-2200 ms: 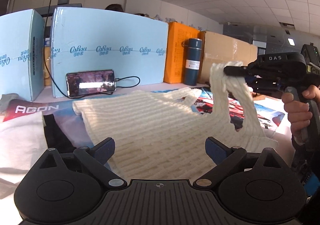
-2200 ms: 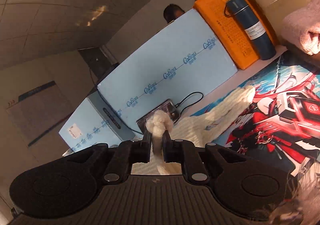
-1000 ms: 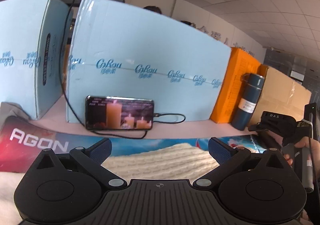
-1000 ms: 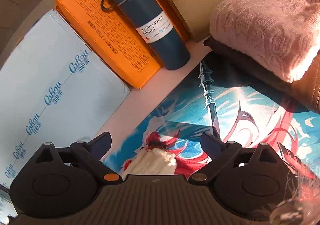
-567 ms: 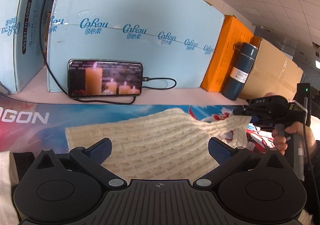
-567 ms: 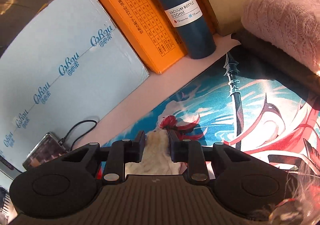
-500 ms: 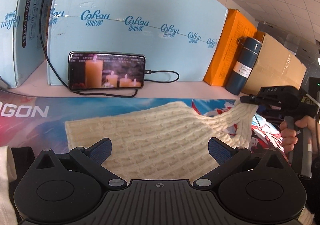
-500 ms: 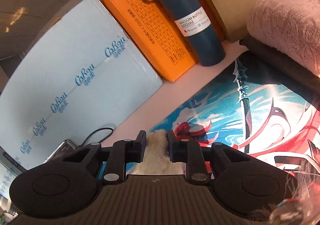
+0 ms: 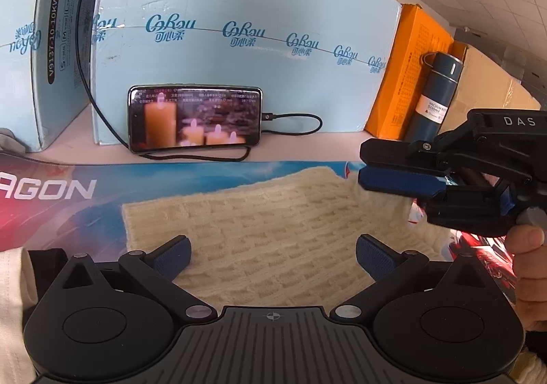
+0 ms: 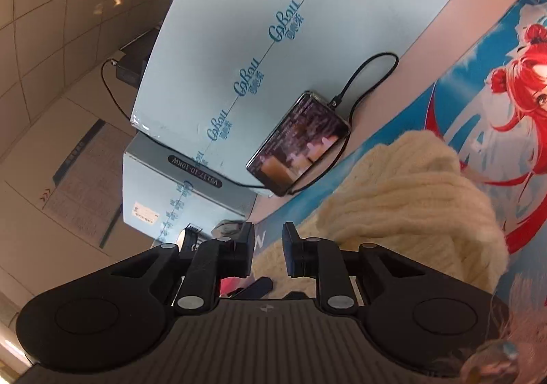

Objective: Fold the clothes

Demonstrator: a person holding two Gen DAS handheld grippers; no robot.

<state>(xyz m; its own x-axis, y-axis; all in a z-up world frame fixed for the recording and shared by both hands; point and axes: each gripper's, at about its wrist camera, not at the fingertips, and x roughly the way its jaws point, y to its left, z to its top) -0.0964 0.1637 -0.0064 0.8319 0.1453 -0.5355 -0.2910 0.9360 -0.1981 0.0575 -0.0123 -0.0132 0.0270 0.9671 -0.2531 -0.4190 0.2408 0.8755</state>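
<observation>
A cream cable-knit sweater lies spread on a printed blue and red mat that covers the surface, and one part of it bunches into a rounded fold beside the right gripper. The left gripper hovers low over the near edge of the knit, its blue-padded fingers spread wide and holding nothing. The right gripper has its fingers drawn close with a narrow gap between them; no fabric shows in that gap. In the left wrist view it reaches in from the right above the sweater's far corner. Behind, a smartphone showing candles leans against a pale blue cardboard box, near a dark blue vacuum bottle.
</observation>
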